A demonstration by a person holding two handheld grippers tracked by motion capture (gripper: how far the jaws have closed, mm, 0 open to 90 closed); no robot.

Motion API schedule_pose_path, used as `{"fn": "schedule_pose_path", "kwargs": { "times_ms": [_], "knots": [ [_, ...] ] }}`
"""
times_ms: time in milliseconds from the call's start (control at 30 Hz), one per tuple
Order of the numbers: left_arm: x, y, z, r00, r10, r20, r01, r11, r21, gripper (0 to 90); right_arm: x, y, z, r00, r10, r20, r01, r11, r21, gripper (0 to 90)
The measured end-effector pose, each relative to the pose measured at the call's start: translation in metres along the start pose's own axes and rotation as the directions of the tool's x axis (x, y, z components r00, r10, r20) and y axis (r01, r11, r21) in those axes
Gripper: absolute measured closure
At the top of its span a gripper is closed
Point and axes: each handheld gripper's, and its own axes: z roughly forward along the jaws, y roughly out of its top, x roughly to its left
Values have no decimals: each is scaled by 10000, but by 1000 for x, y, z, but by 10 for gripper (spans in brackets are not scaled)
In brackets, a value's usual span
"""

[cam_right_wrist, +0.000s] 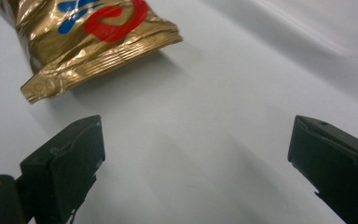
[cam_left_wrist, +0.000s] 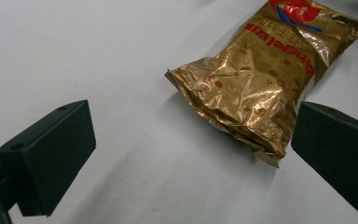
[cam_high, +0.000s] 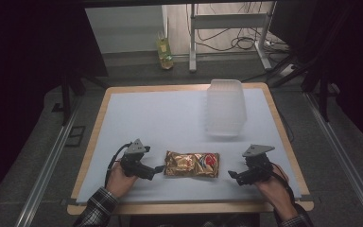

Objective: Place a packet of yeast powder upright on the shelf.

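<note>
The right gripper [cam_right_wrist: 196,163] looks along its two black fingers [cam_right_wrist: 70,163], which rise from the bottom edge at the left and right and stand wide apart with nothing between them. Between and beyond them spreads a pale grey tabletop [cam_right_wrist: 200,116], bare and softly shadowed. At the upper left lies the end of a shiny gold snack bag [cam_right_wrist: 88,42], resting flat on the tabletop. Its crimped, ridged seal runs slantwise from the lower left up toward the middle of the top edge. Red and blue printed shapes mark the foil above the seal. The bag sits well ahead of the left finger, apart from both fingers.
</note>
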Motion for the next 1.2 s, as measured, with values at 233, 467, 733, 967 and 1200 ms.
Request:
{"fn": "schedule_pose_path", "kwargs": {
  "times_ms": [233,467,733,967,1200],
  "knots": [
    [-3,2,-1,9983,382,-449,-371,9990,257,15,-1,-2,2,9995,-302,-4,302,9995,89,37],
    [-5,3,-1,9976,518,-454,-511,9985,175,41,-3,-2,0,9998,-184,-33,184,9998,-99,37],
    [-5,4,-2,9989,234,-403,-228,9996,156,47,-3,-3,1,9998,-191,-105,191,9998,-24,37],
    [-10,7,1,9979,589,-277,-581,9978,311,62,-2,-3,2,9997,-166,-172,165,9999,-14,38],
    [-16,12,3,9975,703,-38,-702,9973,235,84,0,-3,4,9994,-272,-206,274,9996,67,38]
  ]
}}
